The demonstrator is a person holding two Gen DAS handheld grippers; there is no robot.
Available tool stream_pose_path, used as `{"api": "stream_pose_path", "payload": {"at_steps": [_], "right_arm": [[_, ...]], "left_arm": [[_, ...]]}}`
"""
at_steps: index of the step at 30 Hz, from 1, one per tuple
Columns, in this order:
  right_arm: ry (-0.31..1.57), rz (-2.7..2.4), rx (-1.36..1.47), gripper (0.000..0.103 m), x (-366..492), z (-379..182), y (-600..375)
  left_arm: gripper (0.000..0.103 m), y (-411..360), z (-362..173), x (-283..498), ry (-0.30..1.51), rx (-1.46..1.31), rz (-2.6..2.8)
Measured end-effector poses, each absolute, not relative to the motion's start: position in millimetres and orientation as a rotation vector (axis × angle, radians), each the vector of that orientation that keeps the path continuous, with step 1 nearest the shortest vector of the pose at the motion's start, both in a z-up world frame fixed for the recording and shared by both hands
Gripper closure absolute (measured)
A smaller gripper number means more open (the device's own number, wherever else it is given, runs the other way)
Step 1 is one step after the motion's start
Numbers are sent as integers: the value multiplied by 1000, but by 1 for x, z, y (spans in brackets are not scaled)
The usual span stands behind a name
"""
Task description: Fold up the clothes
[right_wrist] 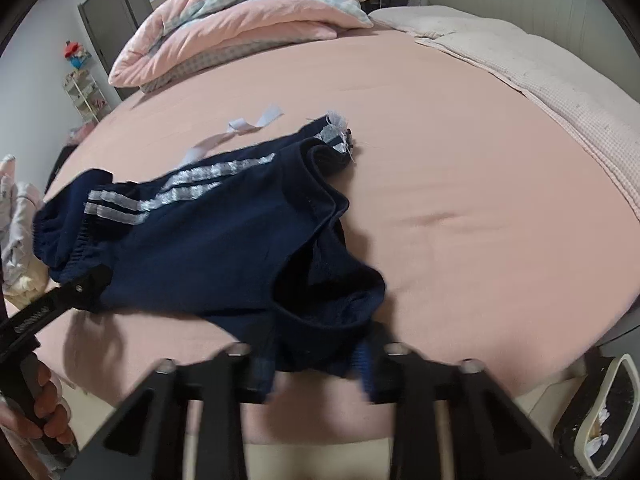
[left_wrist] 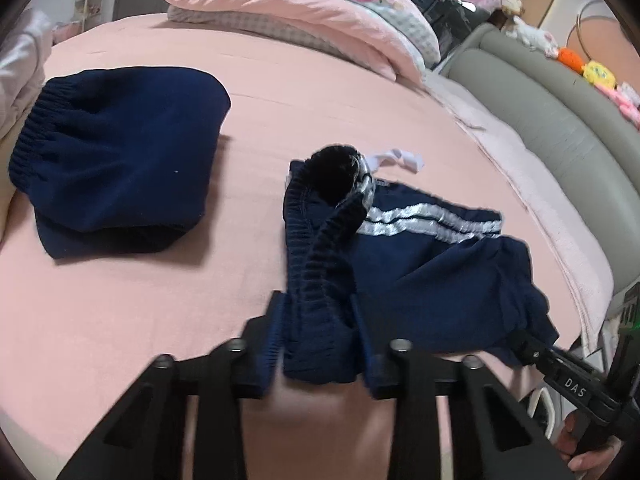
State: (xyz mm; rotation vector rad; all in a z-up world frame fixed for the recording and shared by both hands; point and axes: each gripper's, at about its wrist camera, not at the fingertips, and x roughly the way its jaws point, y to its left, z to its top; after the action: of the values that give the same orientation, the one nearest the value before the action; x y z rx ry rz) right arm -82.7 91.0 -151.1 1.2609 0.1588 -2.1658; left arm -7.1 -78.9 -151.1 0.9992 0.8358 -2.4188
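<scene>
Both grippers grip the same navy garment on the pink bed sheet (left_wrist: 320,92). Left gripper (left_wrist: 318,344) has its two blue-padded fingers (left_wrist: 276,336) closed onto the ribbed elastic waistband of the navy striped shorts (left_wrist: 420,264), the band bunched up and standing between the pads near the bed's front edge. Right gripper (right_wrist: 320,364) pinches a dark fold of the same shorts (right_wrist: 208,248) at their near hem, cloth filling the gap between its fingers (right_wrist: 366,372); motion blur softens the pads, so the exact bite is hard to read. In the left wrist view the right tool's black arm (left_wrist: 560,372) reaches in from the lower right with a hand (left_wrist: 580,448) on its handle, and in the right wrist view the left tool (right_wrist: 52,304) comes in from the lower left, held by a hand (right_wrist: 44,408). The shorts lie spread and rumpled on the sheet, two white side stripes (left_wrist: 432,220) running along their upper face, and a white drawstring (left_wrist: 400,158) trailing onto the sheet just beyond the waistband. Well apart to the left rests a second navy garment, already folded (left_wrist: 120,152), its ribbed band turned toward the left edge. At the far side of the bed sits a folded pink quilt (left_wrist: 288,12) with a checked underside. A grey padded headboard (left_wrist: 540,116) curves along the right, with small plush toys (left_wrist: 592,68) lined on top.
</scene>
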Motion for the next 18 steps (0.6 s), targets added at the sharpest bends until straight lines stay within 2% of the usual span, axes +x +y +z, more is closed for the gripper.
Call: {"api": "stream_pose_path", "payload": {"at_steps": [8, 18], "right_arm": [[150, -2161, 1186, 90, -81, -120, 94], [156, -2126, 1288, 90, -90, -118, 114]], "left_arm": [[84, -78, -133, -6, 782, 1018, -2437], [84, -70, -131, -8, 763, 1123, -2436]]}}
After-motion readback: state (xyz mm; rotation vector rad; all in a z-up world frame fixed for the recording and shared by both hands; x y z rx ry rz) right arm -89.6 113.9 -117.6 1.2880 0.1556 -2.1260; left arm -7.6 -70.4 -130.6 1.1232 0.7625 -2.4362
